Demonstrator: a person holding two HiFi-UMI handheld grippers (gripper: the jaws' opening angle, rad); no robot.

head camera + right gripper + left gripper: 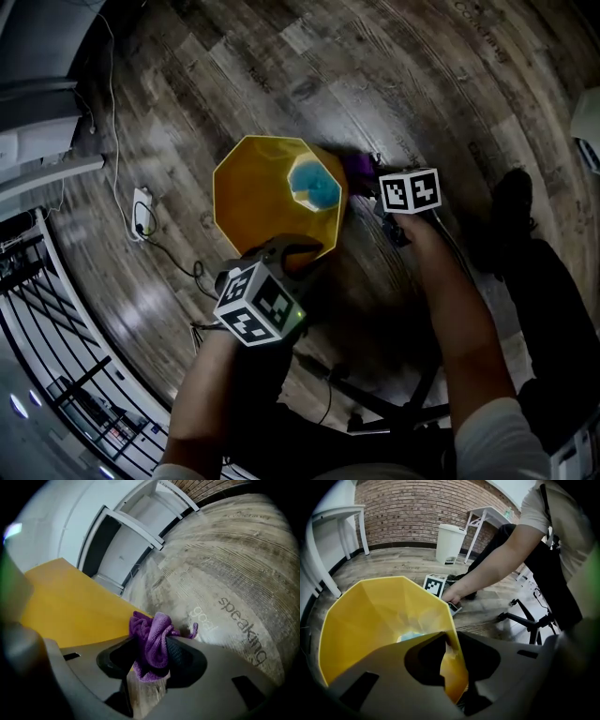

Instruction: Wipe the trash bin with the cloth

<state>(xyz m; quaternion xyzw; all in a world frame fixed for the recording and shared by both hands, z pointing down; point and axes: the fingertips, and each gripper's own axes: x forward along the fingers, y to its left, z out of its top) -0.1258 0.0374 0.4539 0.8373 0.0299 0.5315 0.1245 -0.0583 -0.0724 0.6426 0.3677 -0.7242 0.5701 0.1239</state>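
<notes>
The trash bin (267,197) is yellow, the cloth (153,643) purple, the plank floor (422,80) grey-brown wood grain.

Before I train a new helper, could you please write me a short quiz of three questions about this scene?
1. True or false: the cloth is yellow.
2. What does the left gripper clamp? A: the rim of the bin; B: the cloth; C: nothing.
3. Fill in: the right gripper holds the cloth ___ the bin (inside or outside).
Key: 1 false, it is purple; 2 A; 3 outside.
</notes>
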